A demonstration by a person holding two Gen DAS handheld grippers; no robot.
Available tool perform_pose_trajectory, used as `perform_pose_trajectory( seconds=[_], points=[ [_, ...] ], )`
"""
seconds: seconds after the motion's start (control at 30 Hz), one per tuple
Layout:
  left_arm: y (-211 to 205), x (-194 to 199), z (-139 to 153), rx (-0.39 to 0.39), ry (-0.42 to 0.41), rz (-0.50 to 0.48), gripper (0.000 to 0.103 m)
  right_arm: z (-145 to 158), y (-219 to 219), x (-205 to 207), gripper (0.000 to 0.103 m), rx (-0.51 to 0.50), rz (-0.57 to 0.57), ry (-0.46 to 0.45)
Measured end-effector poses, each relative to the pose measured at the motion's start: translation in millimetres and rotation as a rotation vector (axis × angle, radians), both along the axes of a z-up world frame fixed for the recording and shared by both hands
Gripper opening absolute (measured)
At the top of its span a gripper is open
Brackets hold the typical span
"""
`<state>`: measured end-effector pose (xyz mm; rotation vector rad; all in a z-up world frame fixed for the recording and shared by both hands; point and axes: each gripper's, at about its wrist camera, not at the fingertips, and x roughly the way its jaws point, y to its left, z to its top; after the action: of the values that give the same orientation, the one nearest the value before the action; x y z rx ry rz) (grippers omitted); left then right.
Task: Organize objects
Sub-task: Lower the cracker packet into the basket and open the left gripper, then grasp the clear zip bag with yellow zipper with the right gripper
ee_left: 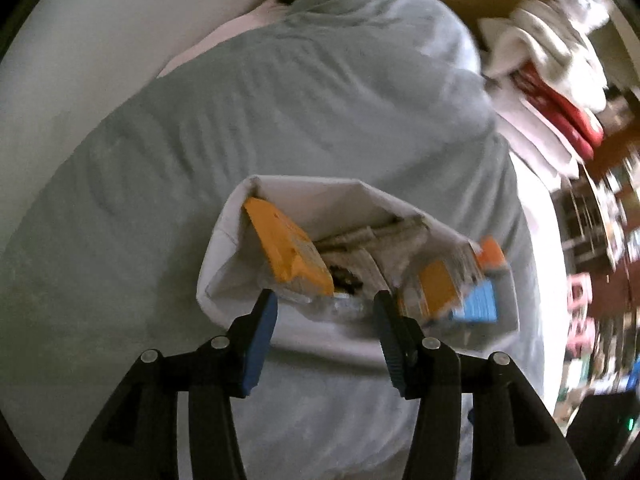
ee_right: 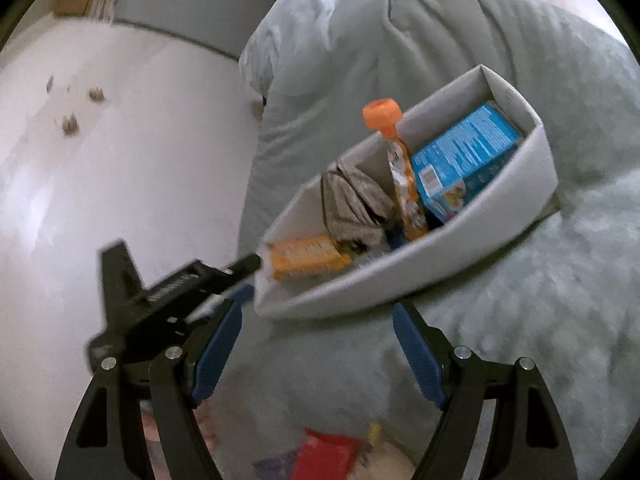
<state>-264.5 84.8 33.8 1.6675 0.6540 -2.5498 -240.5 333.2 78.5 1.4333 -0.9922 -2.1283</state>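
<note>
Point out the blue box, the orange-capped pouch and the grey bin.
blue box (ee_right: 466, 152), right wrist view, on its printed upper face.
orange-capped pouch (ee_right: 382, 114), right wrist view, on its orange cap.
grey bin (ee_right: 400, 268), right wrist view, on its near outer wall.

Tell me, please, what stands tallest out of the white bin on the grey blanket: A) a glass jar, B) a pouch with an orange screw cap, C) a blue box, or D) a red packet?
B: in the right wrist view the pouch with the orange cap rises above the rim of the white bin, while the blue box lies lower beside it.
</note>
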Motion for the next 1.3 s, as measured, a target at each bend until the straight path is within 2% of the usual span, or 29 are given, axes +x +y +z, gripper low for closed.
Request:
perform_pose_trajectory(
  seconds=[0.07,0.2,0.27,0.4,0.5,0.6,0.77,0.97,1.0,1.07,1.1,1.3],
  points=[
    [1.1,15.1,-2.1,-0.003,0.010,-0.052,0.054,-9.2,-2.2,8.5,0.078,0.034,0.044,-0.056],
    [-3.2,47.0,-21.2,0.003,-0.049,-0.126,0.054,-26.2,-5.1,33.3,0.078,0.044,0.112,-0.159],
    [-2.5,65.6,-27.8,-0.019,-0.058,-0.147,0.054,-26.2,-6.6,45.0,0.078,0.065,0.134,-0.175],
    [3.1,93.4,-27.6,-0.056,-0.035,-0.208,0.054,-18.7,-13.0,63.4,0.078,0.145,0.175,-0.187],
    [9.5,107.7,-26.3,-0.020,-0.004,-0.266,0.055,-23.0,-14.7,75.5,0.078,0.137,0.190,-0.242],
    [18.2,114.8,-31.6,-0.007,0.004,-0.312,0.055,-25.6,-16.1,85.0,0.078,0.183,0.192,-0.287],
    [35.8,124.1,-44.9,-0.097,-0.014,-0.363,0.055,-37.5,-21.0,97.7,0.078,0.109,0.239,-0.343],
    [31.8,126.5,-50.8,-0.059,-0.009,-0.349,0.055,-53.5,-29.3,88.5,0.077,0.117,0.193,-0.353],
    [30.3,126.0,-52.5,-0.050,-0.011,-0.344,0.055,-59.1,-34.9,85.1,0.075,0.121,0.202,-0.373],
    [28.4,126.5,-55.2,-0.040,-0.016,-0.338,0.055,-65.7,-43.6,82.6,0.061,0.144,0.218,-0.387],
    [29.3,126.2,-55.7,-0.039,-0.014,-0.337,0.055,-68.9,-46.8,82.7,0.046,0.148,0.227,-0.389],
    [27.4,129.9,-56.5,-0.036,-0.003,-0.337,0.055,-72.0,-29.4,88.6,0.038,0.026,0.170,-0.348]
  ],
)
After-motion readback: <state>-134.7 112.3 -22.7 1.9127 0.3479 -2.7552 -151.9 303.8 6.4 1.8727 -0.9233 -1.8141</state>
